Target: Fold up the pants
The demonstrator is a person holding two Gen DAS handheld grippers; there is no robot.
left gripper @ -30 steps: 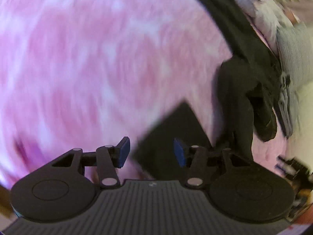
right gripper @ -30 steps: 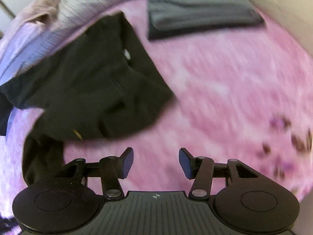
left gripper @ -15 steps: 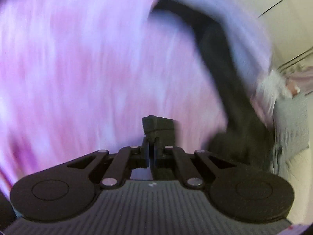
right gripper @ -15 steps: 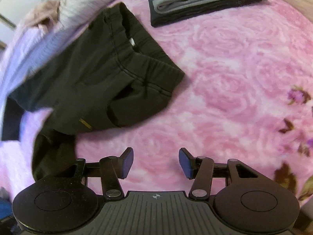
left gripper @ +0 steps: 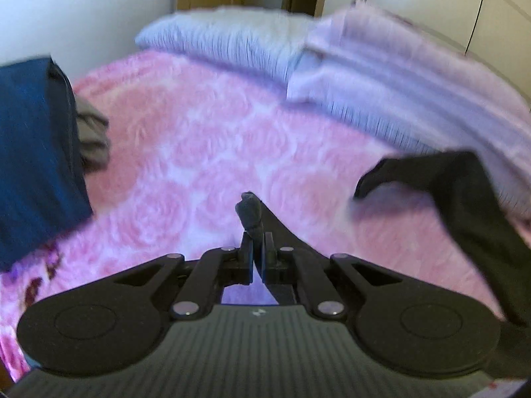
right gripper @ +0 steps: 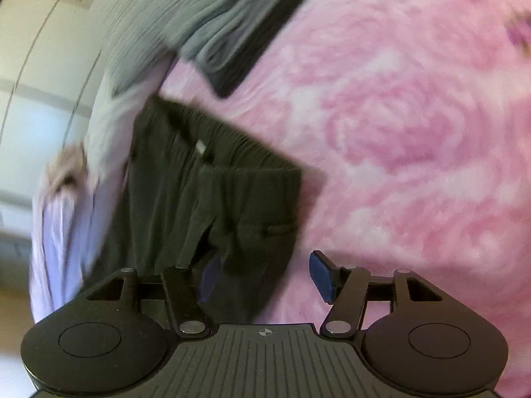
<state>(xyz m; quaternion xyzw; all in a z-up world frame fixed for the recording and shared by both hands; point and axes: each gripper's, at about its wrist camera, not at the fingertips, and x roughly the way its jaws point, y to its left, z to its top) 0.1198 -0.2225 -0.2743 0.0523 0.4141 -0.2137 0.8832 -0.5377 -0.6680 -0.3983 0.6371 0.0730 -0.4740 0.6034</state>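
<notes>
Black pants [right gripper: 205,192] lie on the pink rose blanket [right gripper: 398,139], waistband toward the far side. My left gripper [left gripper: 255,252] is shut on a corner of the black pants [left gripper: 250,214], and the cloth runs from there down to the right; more of the pants [left gripper: 464,205] hangs at the right. My right gripper [right gripper: 262,275] is low over the pants' near edge, its jaws opening. The black cloth lies between them, against the left pad [right gripper: 209,277], but the right pad [right gripper: 320,275] stands clear of it.
A folded stack of grey and dark clothes [right gripper: 239,33] sits beyond the pants. Lilac and grey ribbed bedding [left gripper: 381,76] is piled along the bed's far side. A blue sleeve [left gripper: 33,165] fills the left of the left wrist view. A wall and wardrobe doors stand behind.
My left gripper shut on the pants' corner, lifted it and tilted up toward the room. My right gripper dropped closer to the pants, rolled, and widened its jaws.
</notes>
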